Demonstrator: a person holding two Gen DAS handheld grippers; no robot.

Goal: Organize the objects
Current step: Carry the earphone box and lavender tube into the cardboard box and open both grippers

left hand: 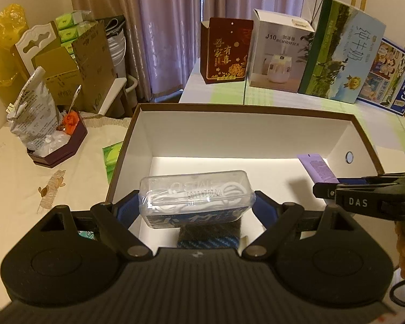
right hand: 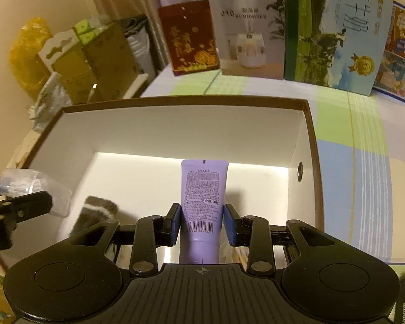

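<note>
The left tongs (left hand: pixel 197 205) hold a clear plastic case (left hand: pixel 194 198) with white cord coiled inside, the blue pads pressed to its two short ends, and carry it just above the near edge of an open shoebox (left hand: pixel 256 140), white inside with a brown rim. Below the case, on the box floor, lies a dark blue patterned cloth (left hand: pixel 209 233), perhaps a sock, though the view there is too cramped to be sure. The right tongs (right hand: pixel 202 221) are closed on a lilac tube (right hand: pixel 203 189), gripped low near its barcode, its flat crimped end pointing away over the bright box floor; in the left wrist view the same tube pokes in from the right side of the box. To the left of the box, on a cream patterned cloth, stands a dark hexagonal tray (left hand: pixel 58 148) with a crinkled clear bag (left hand: pixel 33 113) in it. Farther back on the worktop (left hand: pixel 283 94), a row of cartons stands upright: a red gift box (left hand: pixel 225 51), a white humidifier box (left hand: pixel 279 51), a green-and-blue milk carton (left hand: pixel 343 51). Behind them hang mauve curtains (left hand: pixel 170 27).
</note>
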